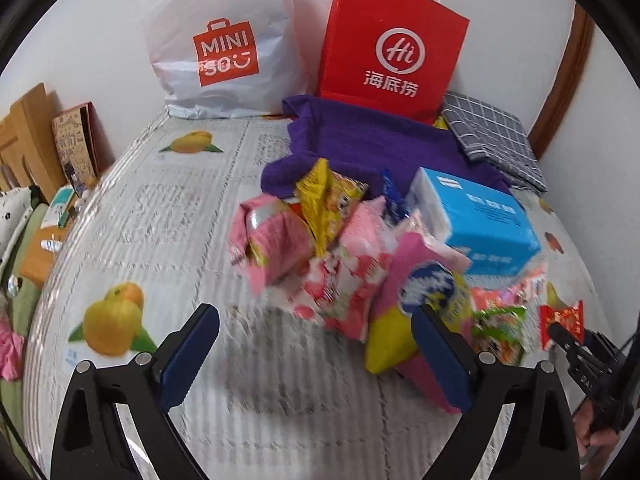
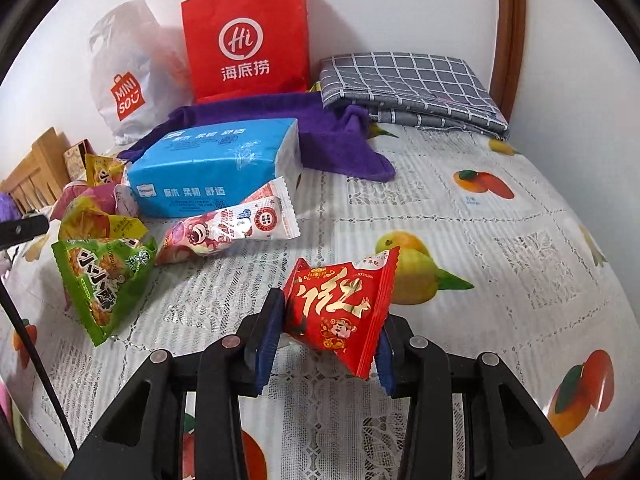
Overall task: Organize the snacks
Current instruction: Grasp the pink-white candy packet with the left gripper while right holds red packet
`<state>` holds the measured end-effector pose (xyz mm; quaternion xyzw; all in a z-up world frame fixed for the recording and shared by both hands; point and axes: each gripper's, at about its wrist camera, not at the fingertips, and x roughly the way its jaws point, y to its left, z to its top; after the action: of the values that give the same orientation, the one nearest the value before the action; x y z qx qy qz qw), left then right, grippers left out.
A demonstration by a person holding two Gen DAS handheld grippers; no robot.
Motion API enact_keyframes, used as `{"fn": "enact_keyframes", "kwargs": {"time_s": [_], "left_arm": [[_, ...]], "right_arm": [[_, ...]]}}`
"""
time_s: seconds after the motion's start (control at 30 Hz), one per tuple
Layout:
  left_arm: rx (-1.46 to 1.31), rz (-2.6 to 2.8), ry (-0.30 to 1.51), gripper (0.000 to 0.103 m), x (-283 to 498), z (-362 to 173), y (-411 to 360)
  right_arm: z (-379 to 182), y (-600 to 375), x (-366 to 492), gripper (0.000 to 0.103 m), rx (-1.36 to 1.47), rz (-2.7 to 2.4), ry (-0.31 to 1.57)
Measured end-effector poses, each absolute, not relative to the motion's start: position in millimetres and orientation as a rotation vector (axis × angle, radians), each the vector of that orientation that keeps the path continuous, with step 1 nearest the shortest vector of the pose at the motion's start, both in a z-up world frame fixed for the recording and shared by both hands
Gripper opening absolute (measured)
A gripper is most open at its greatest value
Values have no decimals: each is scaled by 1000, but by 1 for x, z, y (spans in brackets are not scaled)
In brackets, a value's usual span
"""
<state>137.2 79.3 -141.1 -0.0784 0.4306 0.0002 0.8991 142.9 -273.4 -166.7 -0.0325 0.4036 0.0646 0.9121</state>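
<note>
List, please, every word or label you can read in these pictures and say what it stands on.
"MINI SO": white plastic bag.
"Hi" and "海底捞": red paper bag.
"原木 柔韧 舒适": blue tissue pack.
Gold character: red snack packet, too stylised to read.
Green snack packet: print unreadable.

The white plastic bag (image 1: 224,40) reads "MINISO"; the red paper bag (image 2: 246,40) "Hi 海底捞", seemingly.

Fruit-print tablecloth (image 2: 460,216) (snack packets (image 2: 228,228), tissue pack (image 2: 208,160))
</note>
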Motion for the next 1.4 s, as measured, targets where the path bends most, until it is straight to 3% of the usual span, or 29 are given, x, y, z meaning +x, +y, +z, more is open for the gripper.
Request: {"fn": "enact_keyframes", "kwargs": {"time_s": [0.23, 0.43, 0.5, 0.53, 0.6, 0.73, 0.97, 1.4], "left_arm": [[-129, -56, 931, 96, 163, -158, 79], [-151, -92, 951, 85, 177, -172, 78], [-118, -94, 949, 76, 178, -175, 74], [-95, -92, 956, 76, 179, -178, 71], [-72, -102, 967, 62, 179, -183, 66], [8, -95, 924, 56, 174, -179, 56], [-61, -154, 916, 35, 163, -169, 60], [-129, -187, 901, 31, 114, -154, 66]], "right_arm": [[-167, -277, 144, 42, -58, 144, 838], [-171, -277, 150, 45, -49, 153, 865], [-171, -276, 150, 45, -51, 151, 865], [-171, -276, 150, 45, -52, 151, 865], [-171, -276, 150, 45, -49, 151, 866], [-172, -276, 150, 45, -47, 150, 870], [-171, -276, 150, 45, -50, 149, 871], [-166, -278, 145, 43, -36, 153, 840]]}}
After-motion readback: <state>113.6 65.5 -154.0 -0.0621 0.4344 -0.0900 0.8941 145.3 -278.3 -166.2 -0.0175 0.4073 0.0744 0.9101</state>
